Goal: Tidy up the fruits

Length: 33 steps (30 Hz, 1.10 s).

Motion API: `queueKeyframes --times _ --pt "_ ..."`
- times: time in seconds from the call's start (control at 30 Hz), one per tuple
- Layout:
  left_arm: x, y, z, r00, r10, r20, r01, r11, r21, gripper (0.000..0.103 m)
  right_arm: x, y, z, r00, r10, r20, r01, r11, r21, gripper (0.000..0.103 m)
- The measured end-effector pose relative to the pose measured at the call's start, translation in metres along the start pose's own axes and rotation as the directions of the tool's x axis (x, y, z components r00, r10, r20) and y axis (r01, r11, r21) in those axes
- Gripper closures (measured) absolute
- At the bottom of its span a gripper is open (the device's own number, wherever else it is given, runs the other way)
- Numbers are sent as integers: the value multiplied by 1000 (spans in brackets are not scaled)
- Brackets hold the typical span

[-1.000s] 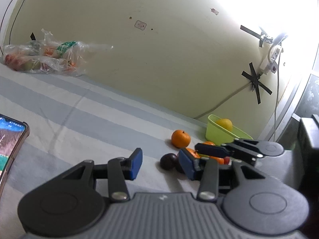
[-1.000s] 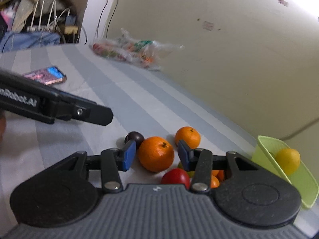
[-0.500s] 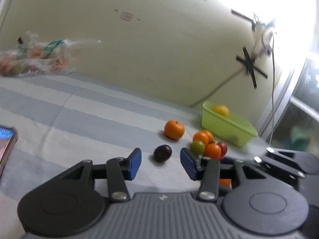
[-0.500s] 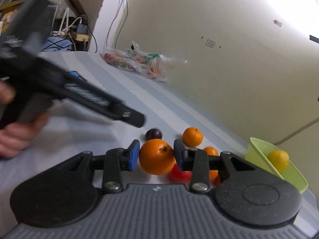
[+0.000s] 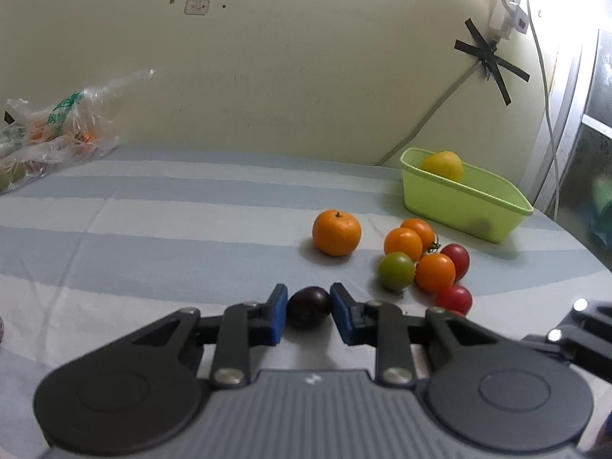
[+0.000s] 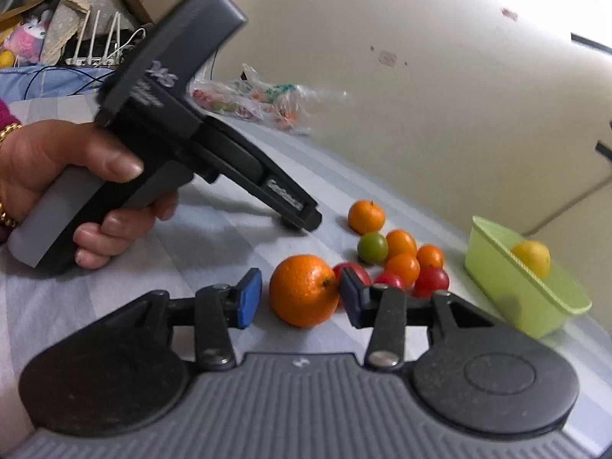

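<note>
In the left wrist view my left gripper (image 5: 308, 315) is open, its blue pads on either side of a dark plum (image 5: 309, 307) that lies on the striped cloth. A mandarin (image 5: 336, 232) and a cluster of orange, green and red tomatoes (image 5: 422, 264) lie beyond it. A green basket (image 5: 464, 201) holds a yellow lemon (image 5: 441, 165). In the right wrist view my right gripper (image 6: 300, 302) is open around a large orange (image 6: 303, 295); the right pad touches it, the left pad stands apart. The left gripper's body (image 6: 172, 122) shows there, held in a hand.
A plastic bag of produce (image 5: 49, 134) lies at the far left against the wall. Cables and a power strip (image 5: 512, 4) hang on the wall behind the basket. Clutter and wires (image 6: 76, 38) sit beyond the table's left end.
My left gripper has moved forward and down so its pads flank the plum. My right gripper, shut on the orange half a second ago, has opened, and the orange sits lower between the pads.
</note>
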<state>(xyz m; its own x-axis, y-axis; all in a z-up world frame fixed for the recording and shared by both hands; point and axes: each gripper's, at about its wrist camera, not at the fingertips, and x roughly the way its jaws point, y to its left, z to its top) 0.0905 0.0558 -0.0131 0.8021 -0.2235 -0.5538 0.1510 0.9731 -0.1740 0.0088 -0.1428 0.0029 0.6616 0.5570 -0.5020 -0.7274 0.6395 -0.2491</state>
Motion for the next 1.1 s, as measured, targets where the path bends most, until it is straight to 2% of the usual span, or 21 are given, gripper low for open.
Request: queueKeyframes --times 0.1,0.17,0.3,0.43,0.57,0.7,0.83,1.0,1.1 --pt "-9 3 -5 1000 -11 9 11 999 -33 78 5 -8 1 999 31 -35 -29 998 53 56" --pt "-18 1 -12 999 -39 8 40 998 -44 78 6 -10 0 998 52 -36 -49 995 83 61" --pt "-40 -5 -27 994 -112 13 113 991 -65 78 0 -12 -4 999 30 -26 -27 994 106 62" --pt "-54 -10 -37 988 -153 17 154 986 -68 78 -12 -16 -10 999 46 -30 -42 991 124 61" --pt "-58 -20 -40 981 -195 15 195 979 -50 78 -21 -23 -19 999 4 -43 3 988 157 61" --pt "-52 -31 -42 984 -179 -7 179 984 -2 78 -23 -28 -24 999 15 -39 -7 978 207 60" --pt "-51 -30 -43 983 -181 -11 181 983 -9 77 -21 -22 -23 998 17 -53 -7 983 182 60" --pt "-49 -31 -43 985 -174 -10 174 985 -1 75 -21 -28 -25 998 35 -55 -22 975 219 59" --pt "-49 -31 -44 984 -176 -10 176 984 -4 75 -22 -27 -25 998 26 -57 -13 975 220 55"
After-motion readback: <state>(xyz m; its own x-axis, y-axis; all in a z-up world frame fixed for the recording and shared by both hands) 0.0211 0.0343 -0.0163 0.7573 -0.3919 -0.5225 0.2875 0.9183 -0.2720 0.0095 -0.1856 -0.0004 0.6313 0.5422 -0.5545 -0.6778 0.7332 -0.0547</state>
